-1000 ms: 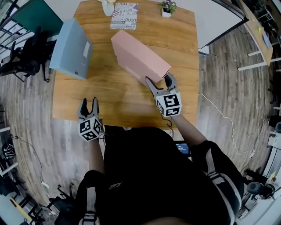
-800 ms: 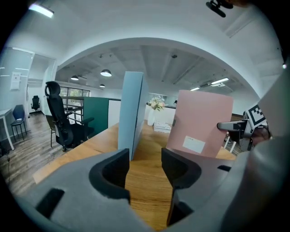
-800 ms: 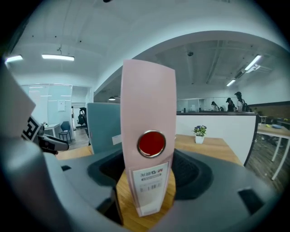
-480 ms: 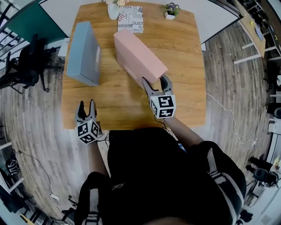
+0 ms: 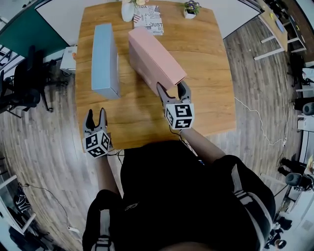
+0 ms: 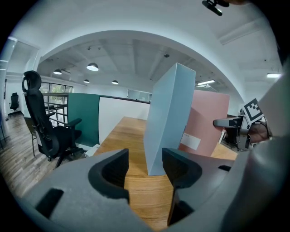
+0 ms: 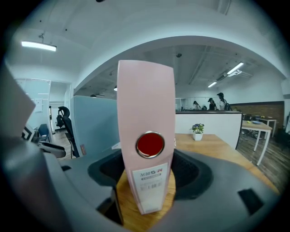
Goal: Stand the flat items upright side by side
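Note:
Two binders stand upright on the wooden table. The blue binder stands at the left, and the pink binder at its right runs at a slant to it. My right gripper is shut on the near spine end of the pink binder, whose spine bears a red ring hole and a label. My left gripper hangs open and empty over the table's near left corner. In the left gripper view the blue binder stands ahead of that gripper, clear of its jaws.
A magazine, a white vase and a small potted plant sit along the table's far edge. A black office chair stands on the floor to the left. A person's body fills the near side of the table.
The head view has swung. Both grippers have moved sideways; the pink binder's near end has moved with the right gripper and now lies closer to parallel with the blue binder.

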Demonstrator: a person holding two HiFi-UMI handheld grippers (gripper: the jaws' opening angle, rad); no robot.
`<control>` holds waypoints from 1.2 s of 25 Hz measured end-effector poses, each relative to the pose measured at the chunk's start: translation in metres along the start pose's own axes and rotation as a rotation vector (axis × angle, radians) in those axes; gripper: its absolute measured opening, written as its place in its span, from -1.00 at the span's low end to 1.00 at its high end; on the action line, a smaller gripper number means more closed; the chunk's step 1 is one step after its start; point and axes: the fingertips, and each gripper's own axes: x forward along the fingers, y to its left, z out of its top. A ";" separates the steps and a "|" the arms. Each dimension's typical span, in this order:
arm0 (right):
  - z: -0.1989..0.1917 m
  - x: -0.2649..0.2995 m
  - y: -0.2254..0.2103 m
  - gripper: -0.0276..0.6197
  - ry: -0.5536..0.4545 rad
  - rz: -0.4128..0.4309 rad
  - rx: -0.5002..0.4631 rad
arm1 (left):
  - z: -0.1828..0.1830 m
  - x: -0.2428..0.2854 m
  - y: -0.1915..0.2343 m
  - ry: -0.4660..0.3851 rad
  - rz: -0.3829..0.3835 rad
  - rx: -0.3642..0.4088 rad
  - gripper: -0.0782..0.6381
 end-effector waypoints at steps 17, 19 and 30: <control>0.011 0.029 0.050 0.07 0.021 -0.071 0.047 | 0.027 0.032 -0.001 0.016 -0.280 0.055 -0.06; 0.013 0.031 0.054 0.07 0.023 -0.069 0.051 | 0.029 0.034 -0.004 0.026 -0.314 0.058 -0.03; 0.015 0.038 0.073 0.07 0.027 -0.024 0.069 | 0.040 0.039 -0.023 0.016 -0.425 0.094 -0.02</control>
